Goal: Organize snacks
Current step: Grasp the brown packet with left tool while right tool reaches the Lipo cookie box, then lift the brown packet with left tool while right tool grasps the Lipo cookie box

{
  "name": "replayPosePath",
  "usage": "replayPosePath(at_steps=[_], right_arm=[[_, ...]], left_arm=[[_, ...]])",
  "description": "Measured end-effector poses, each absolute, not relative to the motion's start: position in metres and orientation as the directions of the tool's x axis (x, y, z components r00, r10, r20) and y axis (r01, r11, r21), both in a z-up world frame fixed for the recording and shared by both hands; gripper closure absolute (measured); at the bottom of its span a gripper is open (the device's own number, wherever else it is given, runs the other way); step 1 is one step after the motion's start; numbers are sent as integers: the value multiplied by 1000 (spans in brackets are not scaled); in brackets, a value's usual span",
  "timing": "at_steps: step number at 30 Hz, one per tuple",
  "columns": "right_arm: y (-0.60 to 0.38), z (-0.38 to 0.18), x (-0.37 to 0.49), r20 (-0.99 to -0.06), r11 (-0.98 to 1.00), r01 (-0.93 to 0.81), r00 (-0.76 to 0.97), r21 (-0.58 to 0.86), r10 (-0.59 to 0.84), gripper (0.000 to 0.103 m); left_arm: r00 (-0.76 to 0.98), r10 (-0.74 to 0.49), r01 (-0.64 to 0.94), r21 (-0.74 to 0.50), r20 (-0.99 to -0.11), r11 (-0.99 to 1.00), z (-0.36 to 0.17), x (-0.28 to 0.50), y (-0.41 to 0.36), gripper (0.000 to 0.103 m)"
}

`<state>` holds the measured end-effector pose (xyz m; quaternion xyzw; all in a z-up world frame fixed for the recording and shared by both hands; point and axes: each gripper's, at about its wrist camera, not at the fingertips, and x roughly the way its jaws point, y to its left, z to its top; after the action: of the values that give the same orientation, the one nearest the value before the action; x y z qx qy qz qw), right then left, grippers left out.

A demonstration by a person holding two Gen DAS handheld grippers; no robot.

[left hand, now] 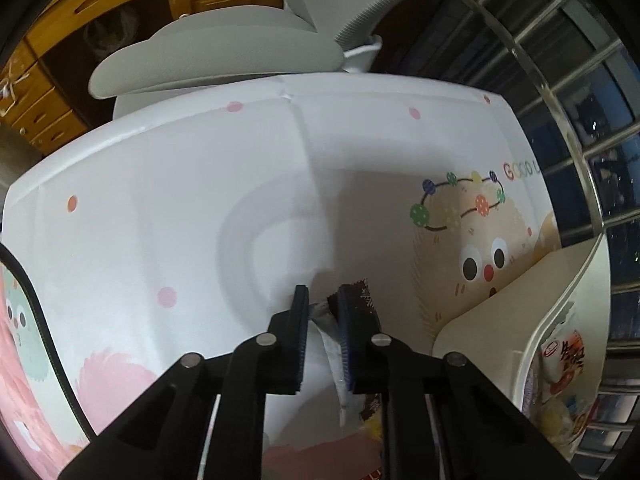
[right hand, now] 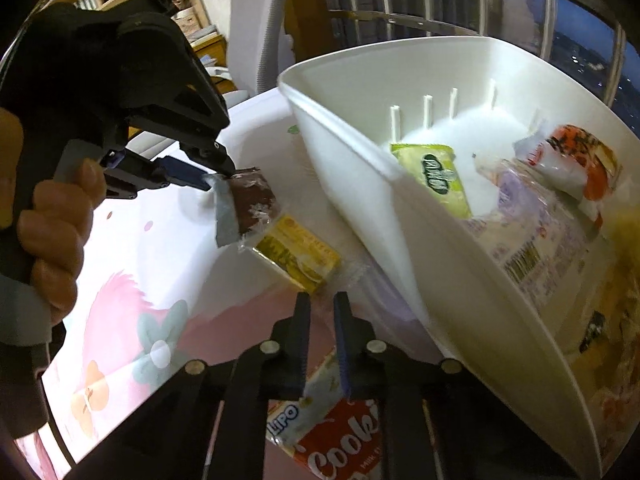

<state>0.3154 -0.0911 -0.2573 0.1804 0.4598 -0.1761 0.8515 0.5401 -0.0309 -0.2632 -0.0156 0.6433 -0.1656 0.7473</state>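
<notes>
The counter (left hand: 160, 200) wears a smooth printed cloth with a faint sheen and soft creases. The basket (right hand: 352, 128) is glossy cream plastic. The left gripper (right hand: 218, 178) is matt black plastic with ribbed blue pads and dull metal pins, like the right gripper (right hand: 322, 308). The brown snack packet (right hand: 252, 196) is shiny crinkled film with a silvery inner side. The cookie pack (right hand: 340, 436) and the green wrapper (right hand: 440, 176) are glossy film too. The drawers (left hand: 48, 92) are varnished wood.
</notes>
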Motion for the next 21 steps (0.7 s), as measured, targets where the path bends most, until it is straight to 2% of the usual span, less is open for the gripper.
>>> replayPosePath(at_steps=[14,19,21], right_arm=[[-88,-248,323,-862,892,410,505,190,-49,100],[-82,-237,315,-853,906,376,520,197,-30,100],[-81,-233,311,-852,906,367,523,211,-14,100]], left_arm=[[128,-267,136,-250,-955,959,-245,535,12,99],[116,-264,112,-251,-958,961,-242,531,17,99],[88,-267,114,-257,-960,960,-245,530,14,93]])
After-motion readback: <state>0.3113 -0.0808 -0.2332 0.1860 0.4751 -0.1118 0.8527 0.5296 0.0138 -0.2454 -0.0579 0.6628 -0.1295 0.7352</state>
